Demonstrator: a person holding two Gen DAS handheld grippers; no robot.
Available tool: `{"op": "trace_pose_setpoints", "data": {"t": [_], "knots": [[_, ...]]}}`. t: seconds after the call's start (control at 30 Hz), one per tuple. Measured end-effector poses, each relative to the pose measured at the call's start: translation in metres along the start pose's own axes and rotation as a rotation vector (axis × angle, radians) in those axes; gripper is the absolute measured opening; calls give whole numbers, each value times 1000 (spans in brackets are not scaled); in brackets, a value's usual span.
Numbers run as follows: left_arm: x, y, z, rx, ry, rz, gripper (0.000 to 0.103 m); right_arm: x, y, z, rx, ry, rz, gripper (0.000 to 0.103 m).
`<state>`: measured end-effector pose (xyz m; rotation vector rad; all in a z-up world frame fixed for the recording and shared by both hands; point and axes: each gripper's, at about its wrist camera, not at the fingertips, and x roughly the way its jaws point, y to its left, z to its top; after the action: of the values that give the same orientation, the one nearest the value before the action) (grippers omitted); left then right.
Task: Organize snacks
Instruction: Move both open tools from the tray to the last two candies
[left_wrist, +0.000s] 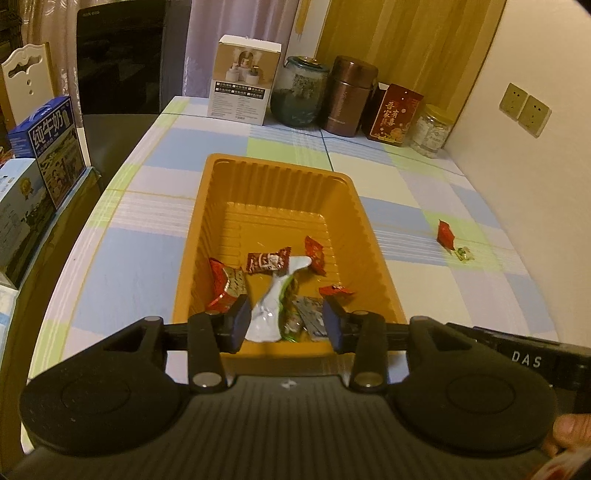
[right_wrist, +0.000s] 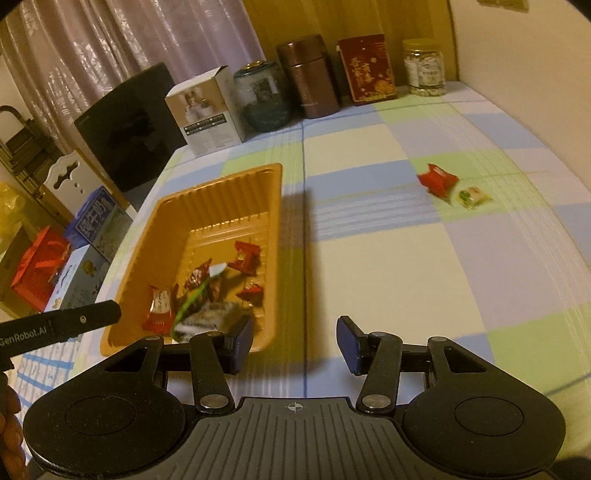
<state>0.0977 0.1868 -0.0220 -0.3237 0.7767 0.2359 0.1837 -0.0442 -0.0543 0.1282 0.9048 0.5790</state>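
An orange plastic tray (left_wrist: 280, 173) sits on the checked tablecloth and holds several red-wrapped snacks (left_wrist: 227, 286). My left gripper (left_wrist: 287, 321) hangs over the tray's near end, open. A long white-and-green wrapper (left_wrist: 271, 302) lies between its pads, beside the left pad and not pinched. My right gripper (right_wrist: 295, 341) is open and empty, over the cloth just right of the tray (right_wrist: 221, 181). A red snack (right_wrist: 437, 179) and a small green-and-white candy (right_wrist: 472, 195) lie together on the cloth far to the right; both also show in the left wrist view, the red snack (left_wrist: 446, 233) and the candy (left_wrist: 463, 254).
Along the table's back edge stand a white box (left_wrist: 243, 85), a glass jar (left_wrist: 301, 92), a brown canister (left_wrist: 349, 96), a red tin (left_wrist: 395, 112) and a plastic jar (left_wrist: 432, 129). Milk cartons (left_wrist: 48, 147) are off the left edge. A wall runs along the right.
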Motion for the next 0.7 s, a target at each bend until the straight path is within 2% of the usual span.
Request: {"op": "trace_pose_setpoints", "data": {"t": [0.1,0.33,0.7], "knots": [[-7,-8,-5,6,-5,1,49,-11,-4,-5,-5,-14,-12,50],[-18,-28,-16,22,-4,-18,52,-41,-18,-14,5,-56,-46,51],[-21,-80,-24,74,-14,-116,70,-85,-64,-17,95,-129,-137,52]]}}
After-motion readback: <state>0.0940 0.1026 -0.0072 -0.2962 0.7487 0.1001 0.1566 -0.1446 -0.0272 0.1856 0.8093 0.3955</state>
